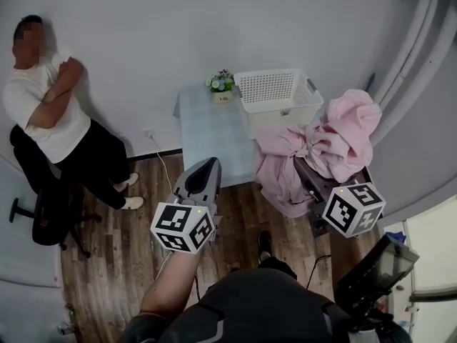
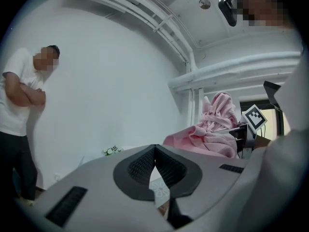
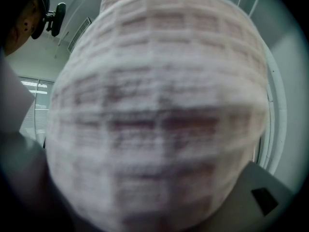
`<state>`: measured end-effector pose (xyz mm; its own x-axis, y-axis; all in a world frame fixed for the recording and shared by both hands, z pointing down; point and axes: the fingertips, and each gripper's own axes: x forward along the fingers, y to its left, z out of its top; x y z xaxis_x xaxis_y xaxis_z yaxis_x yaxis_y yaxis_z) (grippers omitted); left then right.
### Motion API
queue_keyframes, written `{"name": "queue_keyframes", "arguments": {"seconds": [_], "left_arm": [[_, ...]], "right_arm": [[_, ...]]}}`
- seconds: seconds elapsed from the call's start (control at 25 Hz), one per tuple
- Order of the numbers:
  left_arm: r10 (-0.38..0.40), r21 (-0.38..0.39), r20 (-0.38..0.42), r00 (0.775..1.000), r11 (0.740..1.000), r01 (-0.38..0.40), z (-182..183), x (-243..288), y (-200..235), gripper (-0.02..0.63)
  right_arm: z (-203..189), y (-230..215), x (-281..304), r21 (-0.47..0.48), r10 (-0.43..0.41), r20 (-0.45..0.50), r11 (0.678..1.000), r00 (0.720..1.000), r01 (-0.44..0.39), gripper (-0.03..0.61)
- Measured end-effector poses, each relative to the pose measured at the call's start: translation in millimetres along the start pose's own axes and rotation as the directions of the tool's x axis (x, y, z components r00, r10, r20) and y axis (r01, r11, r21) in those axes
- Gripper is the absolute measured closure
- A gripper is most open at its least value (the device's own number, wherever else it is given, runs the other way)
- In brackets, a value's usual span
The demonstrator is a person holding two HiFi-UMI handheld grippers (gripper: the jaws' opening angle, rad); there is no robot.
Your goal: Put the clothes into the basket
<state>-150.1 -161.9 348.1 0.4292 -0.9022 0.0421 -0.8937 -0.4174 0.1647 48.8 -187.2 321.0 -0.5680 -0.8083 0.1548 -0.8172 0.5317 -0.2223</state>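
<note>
1. Clothes (image 1: 335, 138) are bunched on the right gripper (image 1: 318, 184), whose jaws clamp wide on the bundle, just beside the basket (image 1: 278, 91).
2. Basket looks empty; nothing deposited yet.
3. Left gripper (image 1: 207, 164) is closed and empty.
4. Remaining, by judgement: lift the clothes over the rim and release.

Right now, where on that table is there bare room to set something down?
The table is bare across its left and front, bordered by the flower pot behind and the basket to the right. The basket looks empty. It is crowded at the basket's front right, where the pink clothes bunch.
</note>
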Motion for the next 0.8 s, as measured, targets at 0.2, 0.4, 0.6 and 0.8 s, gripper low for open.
{"name": "queue_keyframes", "arguments": {"seconds": [0.2,0.4,0.6,0.8], "left_arm": [[0.015,0.033,0.011,1.0,0.999,-0.016,16,45,8,0.604],[0.03,0.054,0.019,0.999,0.998,-0.031,29,90,8,0.604],[0.034,0.071,0.034,0.999,0.997,-0.036,37,138,0,0.604],[0.087,0.086,0.046,0.995,0.992,-0.091,44,175,1,0.604]], "right_arm": [[16,-31,38,0.02,0.032,0.013,0.999,0.999,-0.032,0.258],[34,-64,66,0.024,0.066,0.016,0.998,0.998,-0.066,0.258],[54,-101,90,0.023,0.095,0.028,0.995,0.995,-0.096,0.258],[71,-129,108,0.023,0.134,0.035,0.991,0.99,-0.135,0.258]]}}
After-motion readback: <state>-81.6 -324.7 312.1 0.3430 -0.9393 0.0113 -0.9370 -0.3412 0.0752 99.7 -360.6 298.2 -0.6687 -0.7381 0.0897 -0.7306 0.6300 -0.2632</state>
